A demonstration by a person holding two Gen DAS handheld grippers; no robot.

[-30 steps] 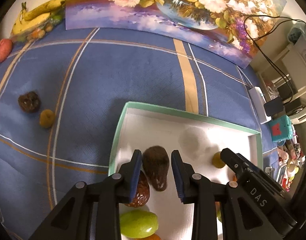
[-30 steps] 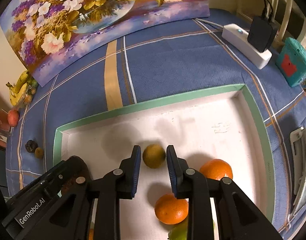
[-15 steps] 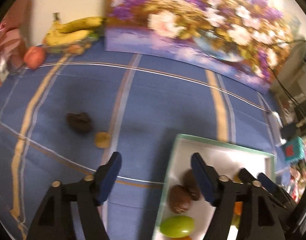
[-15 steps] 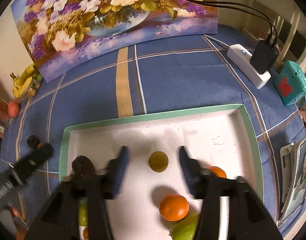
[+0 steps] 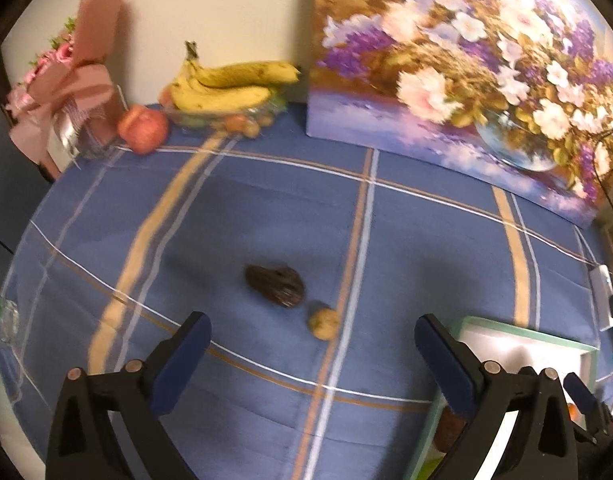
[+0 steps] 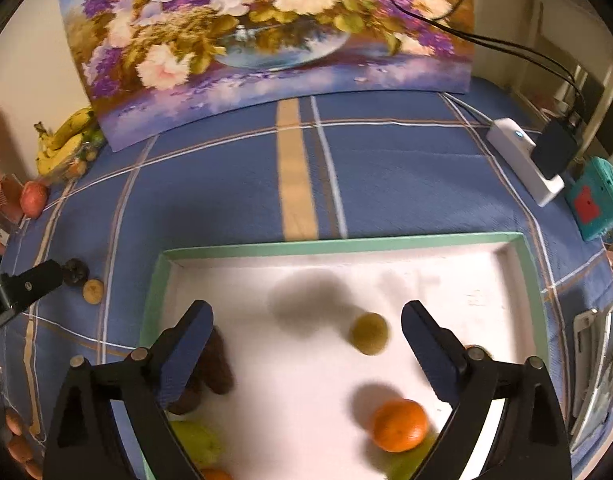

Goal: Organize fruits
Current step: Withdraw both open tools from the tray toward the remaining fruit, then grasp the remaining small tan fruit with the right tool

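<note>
Both grippers have jaws opening wide and nothing between the pads. The left gripper [image 5: 312,354] hangs over the blue checked tablecloth [image 5: 266,208], aimed at two loose fruits lying outside the tray: a dark wrinkled fruit [image 5: 275,285] and a small yellow fruit [image 5: 324,323] just beside it, possibly touching. The right gripper [image 6: 306,344] hangs over the white tray [image 6: 346,242], where a small greenish-yellow fruit [image 6: 369,333] sits free between the fingers, near an orange [image 6: 398,425], dark fruits [image 6: 216,364] and a green fruit [image 6: 196,440]. Risk one: the two loose fruits lie so close that wide jaws descending on one are likely to nudge the other, and the round yellow one would roll across the cloth. Risk two: closing off-centre on the irregular dark fruit may squeeze it out sideways. Risk three: the left view is motion-blurred, so alignment is uncertain. Risk four: the small round fruit in the tray can roll if a right finger brushes it. Risk five: both grippers work near the tray's left edge, so their bodies may collide
</note>
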